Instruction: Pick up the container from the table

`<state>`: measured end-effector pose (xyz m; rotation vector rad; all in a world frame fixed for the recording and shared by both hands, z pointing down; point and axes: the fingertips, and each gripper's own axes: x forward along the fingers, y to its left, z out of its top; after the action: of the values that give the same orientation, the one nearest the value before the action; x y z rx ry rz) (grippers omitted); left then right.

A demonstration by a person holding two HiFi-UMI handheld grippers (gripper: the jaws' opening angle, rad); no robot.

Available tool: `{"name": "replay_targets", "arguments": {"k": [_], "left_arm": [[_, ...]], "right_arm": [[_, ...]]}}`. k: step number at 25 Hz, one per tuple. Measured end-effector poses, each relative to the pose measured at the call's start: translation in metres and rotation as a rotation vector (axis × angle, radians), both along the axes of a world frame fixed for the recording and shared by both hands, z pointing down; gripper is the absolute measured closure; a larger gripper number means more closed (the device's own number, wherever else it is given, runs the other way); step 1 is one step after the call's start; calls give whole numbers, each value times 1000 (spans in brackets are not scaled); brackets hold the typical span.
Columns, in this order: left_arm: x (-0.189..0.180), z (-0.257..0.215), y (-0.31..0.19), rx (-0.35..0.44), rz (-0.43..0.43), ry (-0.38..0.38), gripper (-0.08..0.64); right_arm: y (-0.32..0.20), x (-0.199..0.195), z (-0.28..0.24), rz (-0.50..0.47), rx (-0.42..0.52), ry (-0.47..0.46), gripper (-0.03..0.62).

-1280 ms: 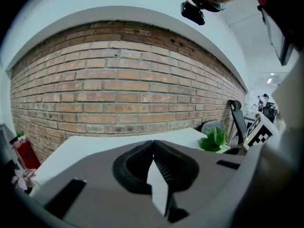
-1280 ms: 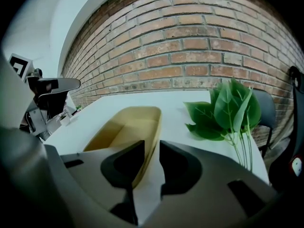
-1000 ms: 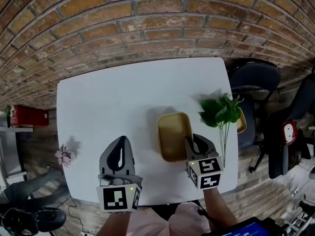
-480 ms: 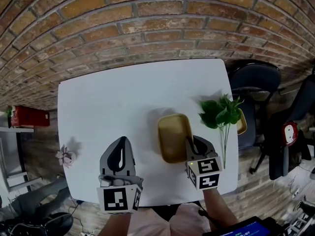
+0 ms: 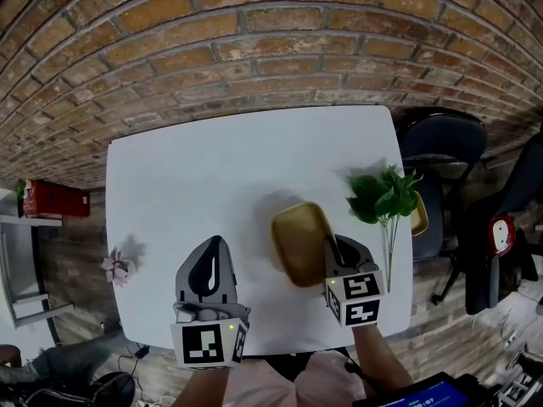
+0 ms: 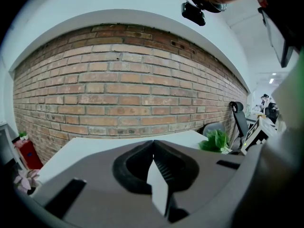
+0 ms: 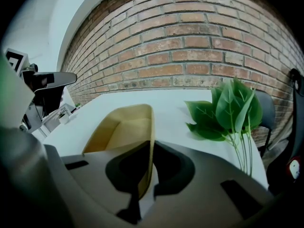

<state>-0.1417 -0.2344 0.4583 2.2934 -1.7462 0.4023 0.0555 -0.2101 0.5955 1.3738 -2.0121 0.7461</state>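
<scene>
Nearest, the left gripper hovers over the white table, its jaws pressed together on nothing. At its 3 o'clock the right gripper is closing, pinching the container's right-hand wall between its jaws. The container, shallow, tan and round-cornered, lies on the table with a leafy sprig at its 2 o'clock. Since a second ago both grippers have kept their places, and the container now sits slightly more askew.

Left gripper, jaws together — empty; brick wall
</scene>
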Motion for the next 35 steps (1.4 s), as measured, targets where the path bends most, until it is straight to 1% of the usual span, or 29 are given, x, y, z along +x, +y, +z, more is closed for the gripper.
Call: {"name": "replay_targets", "arguments": {"k": [10, 35], "left_arm": [[-1, -11, 4, 23, -11, 2, 551], [-16, -70, 18, 149, -37, 18, 551]], "right_arm": [[-4, -3, -14, -13, 35, 6, 583], [-23, -23, -101, -33, 238, -9, 584]]}}
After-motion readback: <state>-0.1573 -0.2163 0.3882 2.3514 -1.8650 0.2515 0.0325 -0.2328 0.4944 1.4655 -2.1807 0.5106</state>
